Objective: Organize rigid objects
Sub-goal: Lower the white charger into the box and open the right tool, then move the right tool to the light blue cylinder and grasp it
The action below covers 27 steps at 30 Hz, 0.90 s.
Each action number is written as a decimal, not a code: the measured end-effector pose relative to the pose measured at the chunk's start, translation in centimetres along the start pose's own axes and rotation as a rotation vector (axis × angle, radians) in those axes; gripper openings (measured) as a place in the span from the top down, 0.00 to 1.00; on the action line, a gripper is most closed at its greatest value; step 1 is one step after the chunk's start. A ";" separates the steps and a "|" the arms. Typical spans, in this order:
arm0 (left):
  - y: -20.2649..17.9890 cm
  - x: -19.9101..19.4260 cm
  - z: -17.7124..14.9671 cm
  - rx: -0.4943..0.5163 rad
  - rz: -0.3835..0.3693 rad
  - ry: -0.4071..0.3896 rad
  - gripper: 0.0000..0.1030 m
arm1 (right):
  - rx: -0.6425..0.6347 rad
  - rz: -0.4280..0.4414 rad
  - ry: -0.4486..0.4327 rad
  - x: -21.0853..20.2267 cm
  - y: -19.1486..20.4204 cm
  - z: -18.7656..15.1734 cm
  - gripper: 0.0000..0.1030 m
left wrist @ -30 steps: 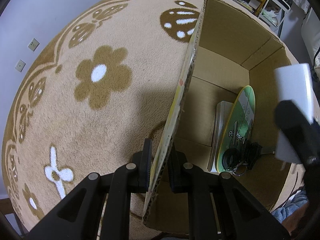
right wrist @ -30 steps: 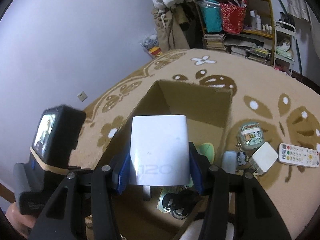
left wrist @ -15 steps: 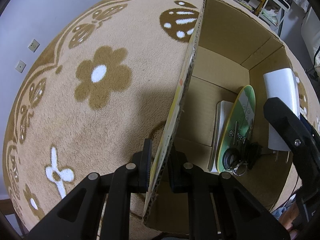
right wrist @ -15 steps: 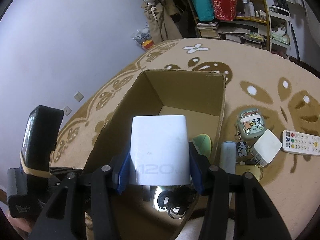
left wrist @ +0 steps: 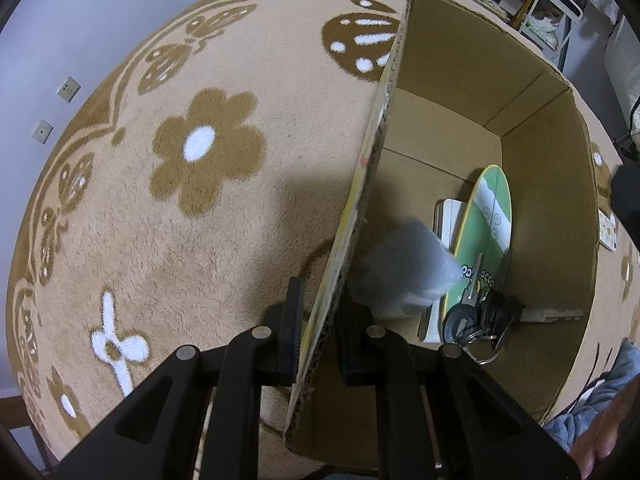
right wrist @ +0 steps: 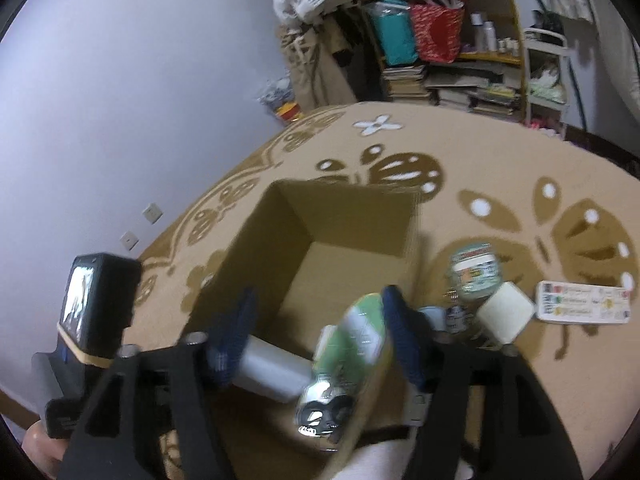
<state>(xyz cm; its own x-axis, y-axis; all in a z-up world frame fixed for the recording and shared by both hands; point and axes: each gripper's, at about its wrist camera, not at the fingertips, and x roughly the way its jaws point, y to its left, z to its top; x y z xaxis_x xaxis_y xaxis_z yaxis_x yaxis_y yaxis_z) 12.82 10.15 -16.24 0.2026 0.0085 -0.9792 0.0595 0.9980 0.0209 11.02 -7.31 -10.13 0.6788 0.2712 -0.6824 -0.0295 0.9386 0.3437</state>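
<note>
Beige carpet [left wrist: 224, 240] with brown flowers carries one cardboard box [left wrist: 552, 208]. From the left wrist, the left gripper [left wrist: 316, 334] is clenched on the box's near wall; inside lie one green oval card [left wrist: 486, 236], one key bunch [left wrist: 480, 320] and one blurred white charger [left wrist: 404, 268]. From the right wrist, the right gripper [right wrist: 316, 338] has its jaws opening, with the charger [right wrist: 272, 372] loose below them in the box. Beside the box lie one remote [right wrist: 582, 306], one white cube [right wrist: 506, 314] and one round case [right wrist: 476, 272].

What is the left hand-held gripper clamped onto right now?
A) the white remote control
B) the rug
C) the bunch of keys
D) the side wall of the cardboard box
D: the left hand-held gripper has one finger on each side of the cardboard box wall, pinching its edge.
</note>
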 end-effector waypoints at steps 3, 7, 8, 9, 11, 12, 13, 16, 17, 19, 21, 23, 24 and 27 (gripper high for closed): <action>0.1 -0.1 -0.1 -0.002 0.001 -0.004 0.87 | 0.020 -0.035 -0.014 -0.6 -1.2 0.2 0.13; 0.1 0.0 -0.1 -0.002 0.005 -0.004 0.87 | 0.049 -0.081 -0.024 -1.0 -3.0 0.4 0.04; 0.1 0.0 -0.1 -0.003 0.004 -0.003 0.87 | 0.060 -0.094 -0.030 -1.2 -3.5 0.4 0.03; 0.1 0.0 0.0 -0.003 0.004 -0.003 0.87 | 0.067 -0.100 -0.030 -1.2 -3.9 0.4 0.03; 0.1 0.0 -0.1 -0.004 0.004 -0.003 0.87 | 0.079 -0.116 -0.025 -1.3 -4.7 0.5 0.03; 0.1 -0.1 -0.1 -0.003 0.004 -0.003 0.87 | 0.086 -0.128 -0.025 -1.4 -5.2 0.5 0.03; 0.1 -0.1 0.0 -0.002 0.006 -0.003 0.86 | 0.092 -0.140 -0.025 -1.3 -5.5 0.4 0.03; 0.1 -0.1 -0.1 0.000 0.010 -0.003 0.86 | 0.115 -0.161 -0.016 -1.1 -6.6 0.3 0.03; 0.1 -0.1 -0.1 -0.001 0.011 -0.003 0.86 | 0.119 -0.164 -0.014 -1.0 -6.8 0.3 0.03; 0.1 -0.1 -0.1 0.000 0.011 -0.003 0.86 | 0.119 -0.185 -0.005 -0.8 -7.3 0.2 0.03; 0.1 -0.1 -0.1 0.001 0.010 -0.003 0.86 | 0.118 -0.204 0.004 -0.5 -7.5 -0.1 0.03; 0.2 -0.1 -0.1 0.000 0.008 -0.003 0.86 | 0.130 -0.201 0.019 0.0 -8.0 -0.4 0.03; 0.1 -0.1 -0.1 -0.001 0.007 -0.003 0.86 | 0.133 -0.199 0.026 0.1 -8.1 -0.6 0.03; 0.1 -0.1 -0.1 -0.001 0.007 -0.002 0.86 | 0.139 -0.200 0.051 0.9 -8.4 -1.1 0.03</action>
<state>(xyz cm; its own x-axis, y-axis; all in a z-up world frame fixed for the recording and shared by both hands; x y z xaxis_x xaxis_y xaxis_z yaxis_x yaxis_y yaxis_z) 12.71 10.31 -16.19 0.2054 0.0154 -0.9786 0.0573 0.9980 0.0277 11.08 -14.70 -14.34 0.6229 0.0962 -0.7764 0.2055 0.9374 0.2811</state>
